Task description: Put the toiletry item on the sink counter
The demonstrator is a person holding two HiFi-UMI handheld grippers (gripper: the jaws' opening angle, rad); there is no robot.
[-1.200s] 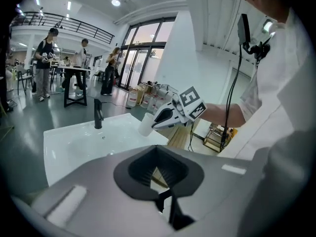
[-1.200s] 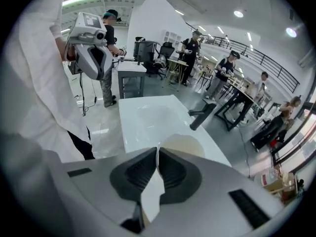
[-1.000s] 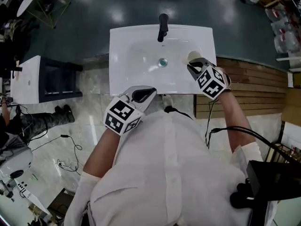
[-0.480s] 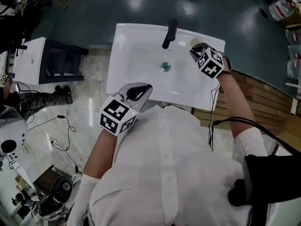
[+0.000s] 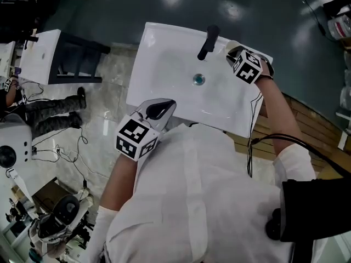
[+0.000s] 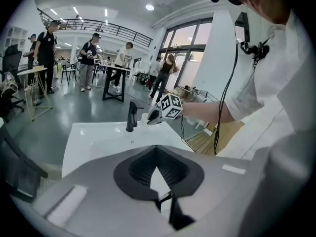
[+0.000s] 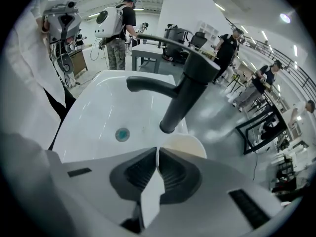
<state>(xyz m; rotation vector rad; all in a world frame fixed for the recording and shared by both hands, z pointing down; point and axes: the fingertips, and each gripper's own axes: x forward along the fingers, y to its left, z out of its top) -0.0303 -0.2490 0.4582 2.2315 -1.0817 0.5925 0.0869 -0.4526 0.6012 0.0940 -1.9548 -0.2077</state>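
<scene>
A white sink counter is seen from above, its glossy basin bare except for a round drain set just in front of the black faucet. The right gripper is held just beside the faucet, at the counter's back rim. Its jaws are drawn almost together and are pinched on the edge of a cream round toiletry item, which is seen just beyond the jaw tips, beside the faucet's base and low over the counter; whether it touches the counter cannot be told. The left gripper is held well away from the faucet, at the counter's near edge. Its jaws are closed tip to tip and nothing is held between them.

Beyond the faucet a dark, glossy floor is lit by ceiling-lamp reflections. Pale marble tiling strewn with cables lies on the side away from the right gripper, and wooden planks are laid on the other. People are seen standing among tables in the open hall behind the faucet.
</scene>
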